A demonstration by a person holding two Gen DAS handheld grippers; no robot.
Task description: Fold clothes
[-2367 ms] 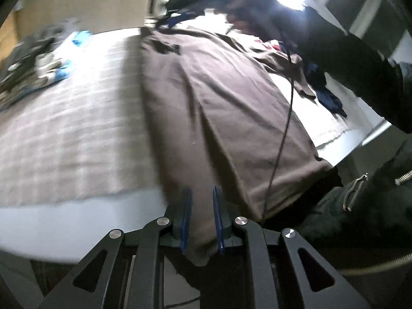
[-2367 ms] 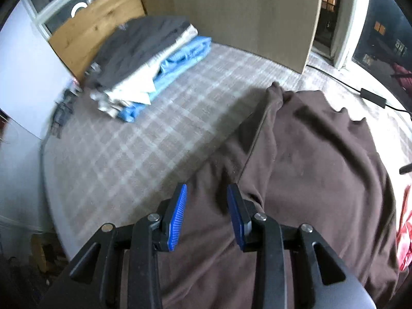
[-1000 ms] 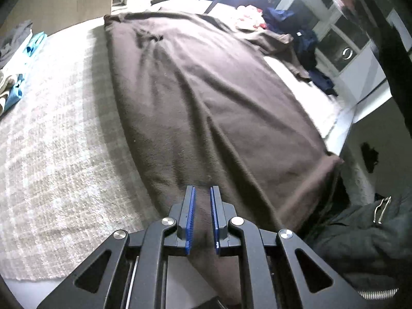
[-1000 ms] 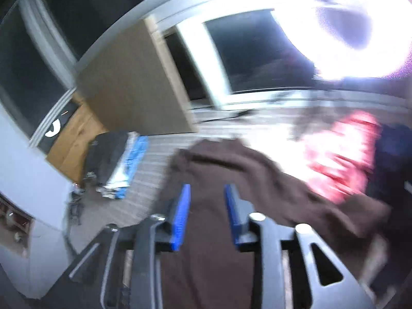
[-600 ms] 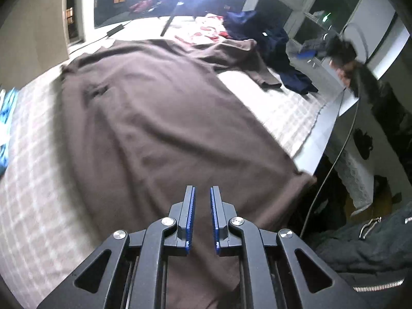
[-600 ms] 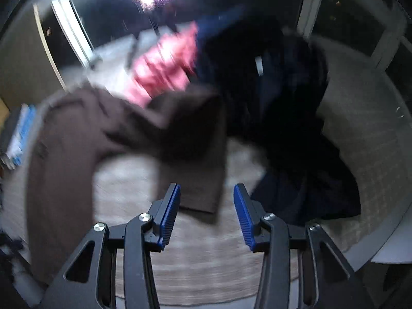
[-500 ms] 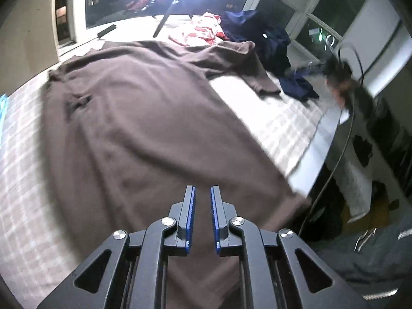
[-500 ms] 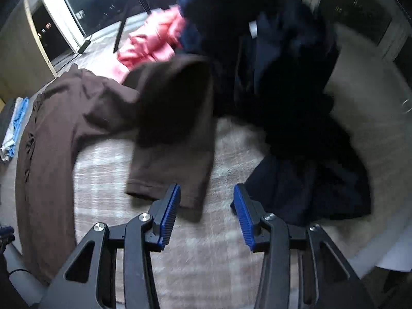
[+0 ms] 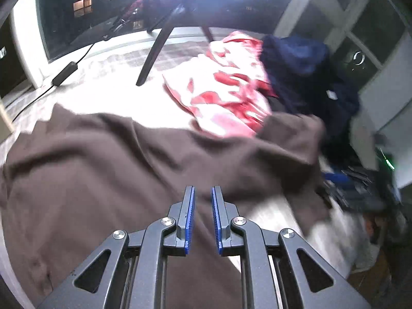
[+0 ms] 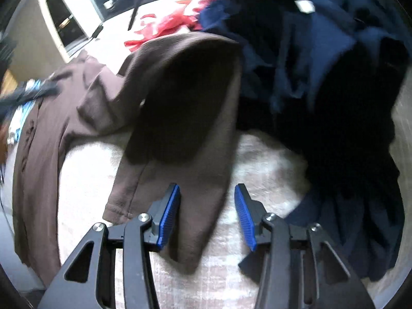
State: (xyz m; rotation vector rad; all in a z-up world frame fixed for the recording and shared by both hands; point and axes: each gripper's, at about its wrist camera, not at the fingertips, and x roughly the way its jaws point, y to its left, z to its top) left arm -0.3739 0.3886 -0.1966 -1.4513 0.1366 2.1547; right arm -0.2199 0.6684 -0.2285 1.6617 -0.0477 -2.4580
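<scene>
Overhead, dark windows [image 9: 85,20] behind plaid bedcover [image 9: 123,95]

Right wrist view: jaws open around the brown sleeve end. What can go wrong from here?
1. The brown sleeve drapes against the navy clothes; the right gripper, open, could snag navy fabric too if it drifts that way.
2. The sleeve lies off-centre toward one finger, so closing may catch only an edge and slip.
3. The left gripper has its jaws nearly closed over the brown garment's body; whether it pins cloth is unclear, so pulling the sleeve may drag the garment.
</scene>
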